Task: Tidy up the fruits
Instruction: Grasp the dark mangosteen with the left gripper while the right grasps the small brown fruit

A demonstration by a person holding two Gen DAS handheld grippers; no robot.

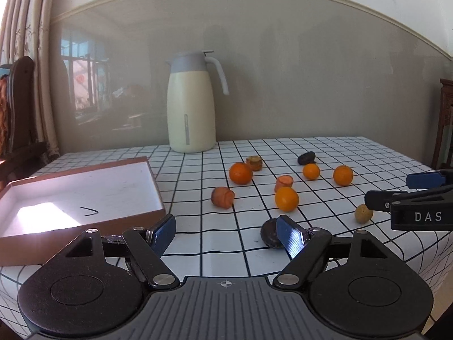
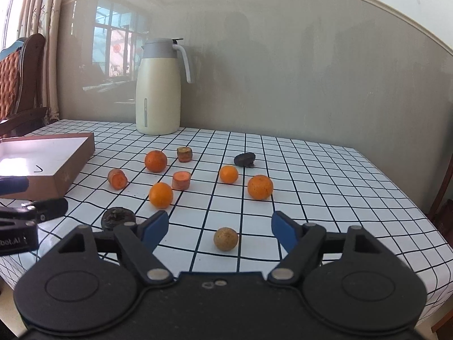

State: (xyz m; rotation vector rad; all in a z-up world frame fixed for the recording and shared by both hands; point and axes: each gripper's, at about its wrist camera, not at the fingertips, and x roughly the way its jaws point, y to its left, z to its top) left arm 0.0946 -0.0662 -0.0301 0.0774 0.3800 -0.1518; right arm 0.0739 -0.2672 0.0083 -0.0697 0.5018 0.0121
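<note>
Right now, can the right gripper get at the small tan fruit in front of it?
Probably yes. The right gripper is open with nothing between its fingers, and the tan fruit sits alone on the tablecloth just ahead; nothing stands in the way.

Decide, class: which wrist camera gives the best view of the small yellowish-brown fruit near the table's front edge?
The right wrist view: the yellowish-brown fruit sits whole and central, just ahead of the open right gripper. In the left wrist view it is small, near the right edge, with the right gripper's fingers beside it.

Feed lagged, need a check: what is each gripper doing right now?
Left gripper: open, holding nothing.
Right gripper: open, holding nothing; small brownish fruit lies between its fingers, untouched.
</note>
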